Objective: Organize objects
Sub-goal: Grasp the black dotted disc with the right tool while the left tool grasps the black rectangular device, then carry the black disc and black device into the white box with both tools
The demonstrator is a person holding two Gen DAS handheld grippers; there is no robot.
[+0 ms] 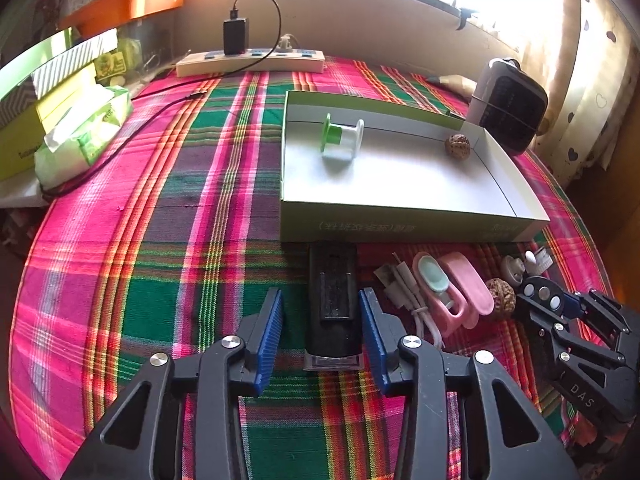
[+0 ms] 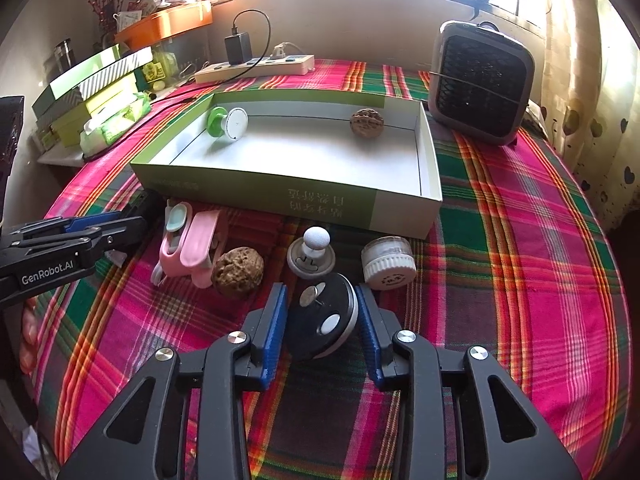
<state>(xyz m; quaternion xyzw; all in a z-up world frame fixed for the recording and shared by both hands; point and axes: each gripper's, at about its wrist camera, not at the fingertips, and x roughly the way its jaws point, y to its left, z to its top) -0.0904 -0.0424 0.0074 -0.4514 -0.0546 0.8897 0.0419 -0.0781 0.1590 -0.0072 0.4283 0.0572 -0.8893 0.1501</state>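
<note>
A shallow green-and-white box (image 1: 400,228) (image 2: 260,192) on the plaid cloth holds a green-and-white spool (image 1: 342,138) (image 2: 228,122) and a walnut (image 1: 457,145) (image 2: 366,122). My left gripper (image 1: 322,332) is open, its blue pads on either side of a black rectangular device (image 1: 333,304) lying in front of the box. My right gripper (image 2: 322,330) (image 1: 560,312) has its pads against a black round disc (image 2: 322,322) and is shut on it. Nearby lie a pink clip case (image 2: 192,240) (image 1: 452,292), a second walnut (image 2: 237,270) (image 1: 501,296), a grey knob (image 2: 311,254) and a white jar (image 2: 387,262).
A small black fan heater (image 2: 482,82) (image 1: 508,108) stands at the back right. A power strip with a charger (image 1: 250,60) (image 2: 256,66) lies along the back wall. Stacked boxes and a tissue pack (image 1: 80,136) (image 2: 112,124) sit at the left. A white cable (image 1: 404,284) lies by the pink case.
</note>
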